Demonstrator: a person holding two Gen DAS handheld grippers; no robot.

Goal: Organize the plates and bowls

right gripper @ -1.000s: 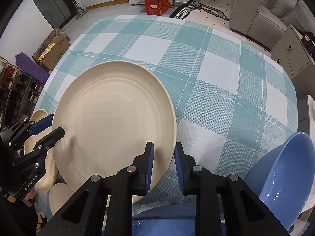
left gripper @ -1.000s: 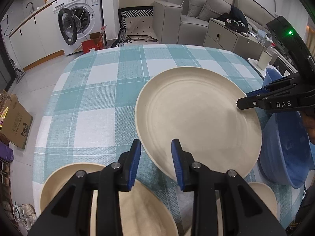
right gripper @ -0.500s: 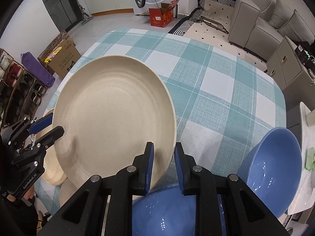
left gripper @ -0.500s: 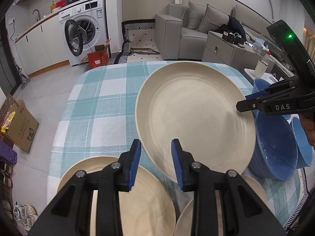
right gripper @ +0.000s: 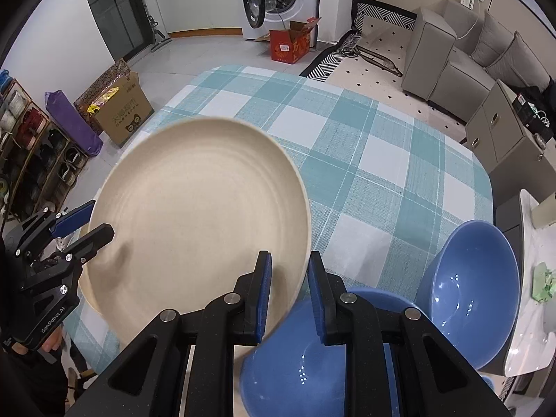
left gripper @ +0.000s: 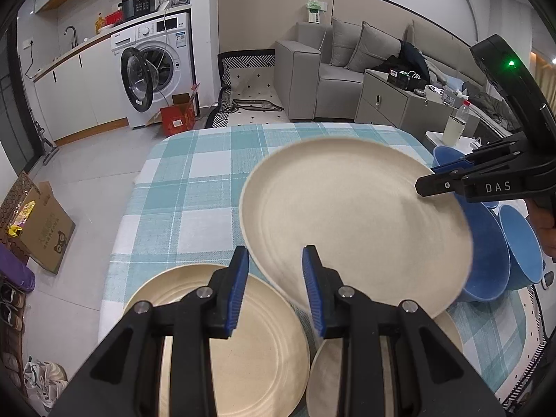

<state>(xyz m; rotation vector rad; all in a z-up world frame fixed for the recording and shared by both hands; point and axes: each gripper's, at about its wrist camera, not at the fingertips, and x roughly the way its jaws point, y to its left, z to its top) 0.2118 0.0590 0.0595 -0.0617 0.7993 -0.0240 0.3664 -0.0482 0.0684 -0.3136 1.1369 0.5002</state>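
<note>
The big cream plate (left gripper: 354, 229) has been lifted off the checked tablecloth (left gripper: 194, 187). Its near edge is pinched by the left gripper (left gripper: 274, 288), above two cream plates (left gripper: 239, 340).

Its other edge is pinched by the right gripper (right gripper: 286, 292), above two blue bowls (right gripper: 465, 299).

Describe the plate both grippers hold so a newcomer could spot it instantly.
Start at the teal-and-white checked tablecloth. Above its near end a big cream plate hangs tilted, the left gripper and right gripper pinching opposite rims. The other cream plates lie flat below it; the bowls are blue.
</note>
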